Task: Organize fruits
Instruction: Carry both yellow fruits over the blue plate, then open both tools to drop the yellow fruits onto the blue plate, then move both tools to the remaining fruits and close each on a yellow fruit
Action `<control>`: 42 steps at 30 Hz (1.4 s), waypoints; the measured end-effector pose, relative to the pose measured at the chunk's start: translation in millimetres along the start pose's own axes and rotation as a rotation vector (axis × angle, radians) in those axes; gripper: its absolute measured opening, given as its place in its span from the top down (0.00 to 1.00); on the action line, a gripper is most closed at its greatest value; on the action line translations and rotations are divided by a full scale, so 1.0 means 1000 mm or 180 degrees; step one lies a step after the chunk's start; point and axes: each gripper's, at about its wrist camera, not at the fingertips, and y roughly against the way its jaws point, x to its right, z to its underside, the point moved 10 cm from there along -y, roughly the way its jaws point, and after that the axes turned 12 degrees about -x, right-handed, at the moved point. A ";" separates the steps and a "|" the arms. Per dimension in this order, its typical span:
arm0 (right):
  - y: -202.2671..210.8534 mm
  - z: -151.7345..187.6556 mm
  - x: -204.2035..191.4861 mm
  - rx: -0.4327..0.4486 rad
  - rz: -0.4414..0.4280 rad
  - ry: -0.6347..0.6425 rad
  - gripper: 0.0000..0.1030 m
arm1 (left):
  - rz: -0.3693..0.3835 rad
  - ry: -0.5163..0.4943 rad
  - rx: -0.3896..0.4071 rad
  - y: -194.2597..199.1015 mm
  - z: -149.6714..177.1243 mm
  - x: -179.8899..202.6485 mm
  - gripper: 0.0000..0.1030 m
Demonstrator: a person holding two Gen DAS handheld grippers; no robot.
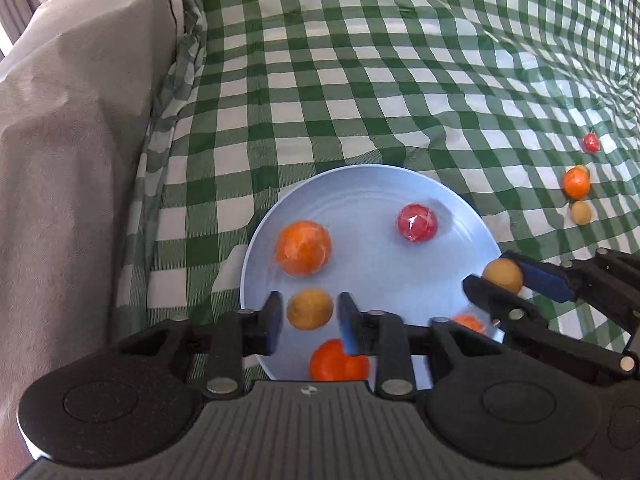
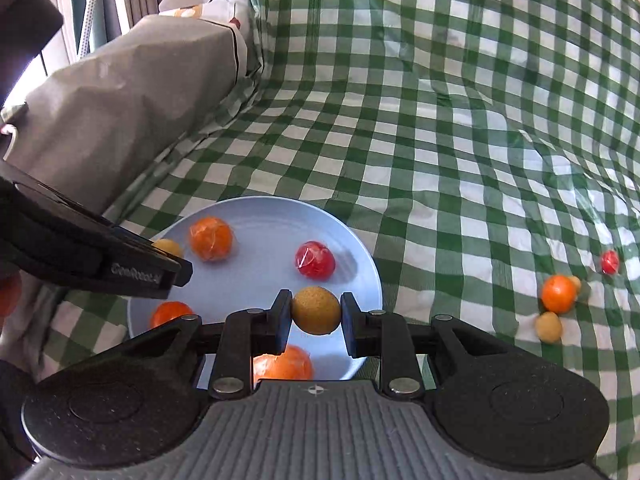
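Note:
A light blue plate (image 1: pixel 360 170) (image 2: pixel 260 201) lies on the green checked cloth. On it are an orange fruit (image 1: pixel 304 247) (image 2: pixel 211 238), a red fruit (image 1: pixel 417 222) (image 2: pixel 315 259) and two more orange ones (image 1: pixel 338 360) (image 2: pixel 170 314). My left gripper (image 1: pixel 311 305) (image 2: pixel 176 260) hangs over the plate's near side. It is open, with a tan ball (image 1: pixel 310 308) (image 2: pixel 169 246) between the pads and a thin gap on each side. My right gripper (image 2: pixel 316 309) (image 1: pixel 496 272) is shut on a second tan ball (image 2: pixel 316 310) (image 1: pixel 503 276) above the plate's right part.
Off the plate to the right lie a small red fruit (image 1: pixel 591 142) (image 2: pixel 610 261), an orange fruit (image 1: pixel 576 181) (image 2: pixel 559 293) and a tan ball (image 1: pixel 581 212) (image 2: pixel 549 326). A grey covered bulk (image 1: pixel 80 120) (image 2: pixel 132 112) rises along the left. The cloth is wrinkled.

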 end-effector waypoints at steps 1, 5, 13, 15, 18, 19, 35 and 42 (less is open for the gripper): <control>-0.004 -0.001 -0.001 -0.0049 -0.0027 0.0030 0.73 | -0.0037 0.0022 0.0030 0.003 -0.002 -0.001 0.29; 0.005 -0.002 0.004 -0.0051 -0.0047 -0.0027 0.46 | -0.0003 0.0070 0.0276 0.030 -0.003 -0.003 0.00; 0.073 0.039 -0.001 -0.0002 -0.0094 -0.0216 0.15 | -0.0135 0.0033 0.0334 0.082 0.050 -0.004 0.00; 0.090 0.053 -0.003 0.0066 -0.0048 -0.0231 0.11 | -0.0172 0.0007 0.0346 0.095 0.069 -0.002 0.00; 0.110 0.069 -0.002 0.0158 0.0047 -0.0267 0.08 | -0.0302 -0.0026 0.0267 0.108 0.086 0.002 0.00; 0.117 0.073 0.000 0.0190 0.0068 -0.0290 0.07 | -0.0370 -0.0016 0.0268 0.113 0.090 0.003 0.00; 0.171 0.093 0.039 0.0619 0.0345 -0.0768 0.04 | -0.0247 -0.0009 0.0459 0.149 0.107 0.028 0.00; 0.174 0.108 0.074 0.0636 0.0451 -0.1095 0.03 | -0.0104 -0.0336 0.0397 0.141 0.102 0.070 0.00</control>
